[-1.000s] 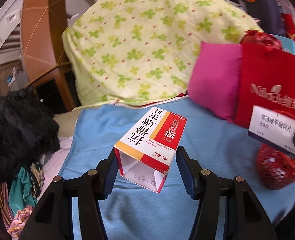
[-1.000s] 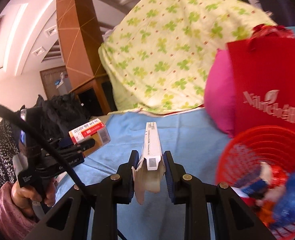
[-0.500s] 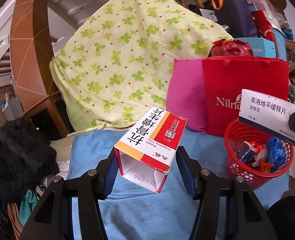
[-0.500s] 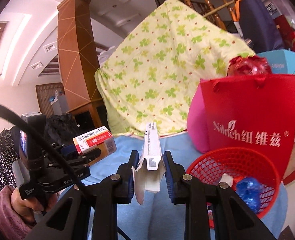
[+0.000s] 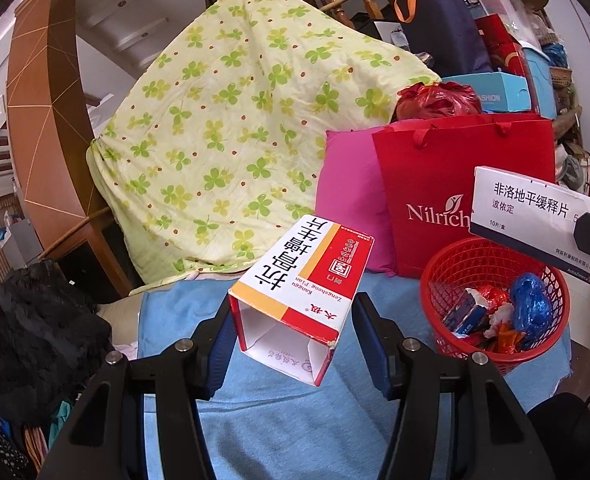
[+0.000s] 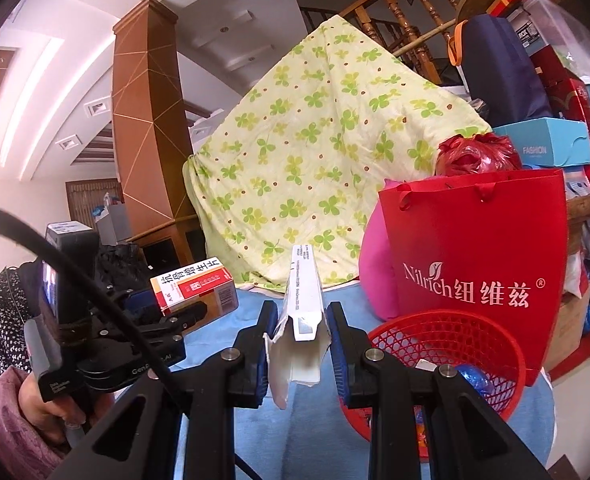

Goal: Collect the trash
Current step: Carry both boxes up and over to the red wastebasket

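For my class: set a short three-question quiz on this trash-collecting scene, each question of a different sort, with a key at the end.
1. True or false: the left gripper holds a red and white box.
2. Which is nearest the red basket? A. black cloth B. red paper bag C. wooden pillar
3. Fill in: the right gripper holds a flattened white ____.

Key: 1 true; 2 B; 3 box.

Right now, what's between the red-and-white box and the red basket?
Only bare blue cloth lies between the red-and-white box and the red basket, seen in the left wrist view.
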The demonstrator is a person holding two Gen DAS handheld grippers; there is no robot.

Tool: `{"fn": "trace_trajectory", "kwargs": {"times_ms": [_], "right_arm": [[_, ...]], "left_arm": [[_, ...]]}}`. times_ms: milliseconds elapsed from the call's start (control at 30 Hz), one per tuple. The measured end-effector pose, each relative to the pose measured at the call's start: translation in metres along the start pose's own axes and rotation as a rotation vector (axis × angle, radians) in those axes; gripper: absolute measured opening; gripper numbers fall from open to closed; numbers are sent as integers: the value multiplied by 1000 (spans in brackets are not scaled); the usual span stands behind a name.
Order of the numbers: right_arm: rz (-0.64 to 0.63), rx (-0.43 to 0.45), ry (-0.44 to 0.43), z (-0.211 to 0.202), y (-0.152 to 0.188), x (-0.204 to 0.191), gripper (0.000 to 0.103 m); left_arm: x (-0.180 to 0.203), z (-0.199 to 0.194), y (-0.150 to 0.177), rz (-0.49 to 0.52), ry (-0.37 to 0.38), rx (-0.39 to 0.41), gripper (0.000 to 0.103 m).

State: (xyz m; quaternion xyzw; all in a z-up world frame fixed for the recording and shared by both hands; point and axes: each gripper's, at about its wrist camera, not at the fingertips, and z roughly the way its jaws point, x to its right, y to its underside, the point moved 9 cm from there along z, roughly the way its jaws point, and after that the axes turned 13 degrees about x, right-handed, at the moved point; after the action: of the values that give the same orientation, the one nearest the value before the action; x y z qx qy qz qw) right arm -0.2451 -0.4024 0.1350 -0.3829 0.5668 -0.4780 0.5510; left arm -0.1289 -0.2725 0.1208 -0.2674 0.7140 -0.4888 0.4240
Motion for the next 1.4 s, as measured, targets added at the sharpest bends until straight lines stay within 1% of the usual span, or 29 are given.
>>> {"fn": "trace_trajectory", "kwargs": {"times_ms": [633, 967, 1400], "right_arm": [[3, 37, 19, -19, -7, -1, 27], [16, 50, 33, -30, -9, 3, 27], [53, 59, 60, -39, -8, 20, 27]], "left_arm": [[18, -3, -8, 37, 26, 7, 59], [32, 0, -8, 54, 49, -1, 59], [54, 6, -6, 83, 77, -13, 59]]}}
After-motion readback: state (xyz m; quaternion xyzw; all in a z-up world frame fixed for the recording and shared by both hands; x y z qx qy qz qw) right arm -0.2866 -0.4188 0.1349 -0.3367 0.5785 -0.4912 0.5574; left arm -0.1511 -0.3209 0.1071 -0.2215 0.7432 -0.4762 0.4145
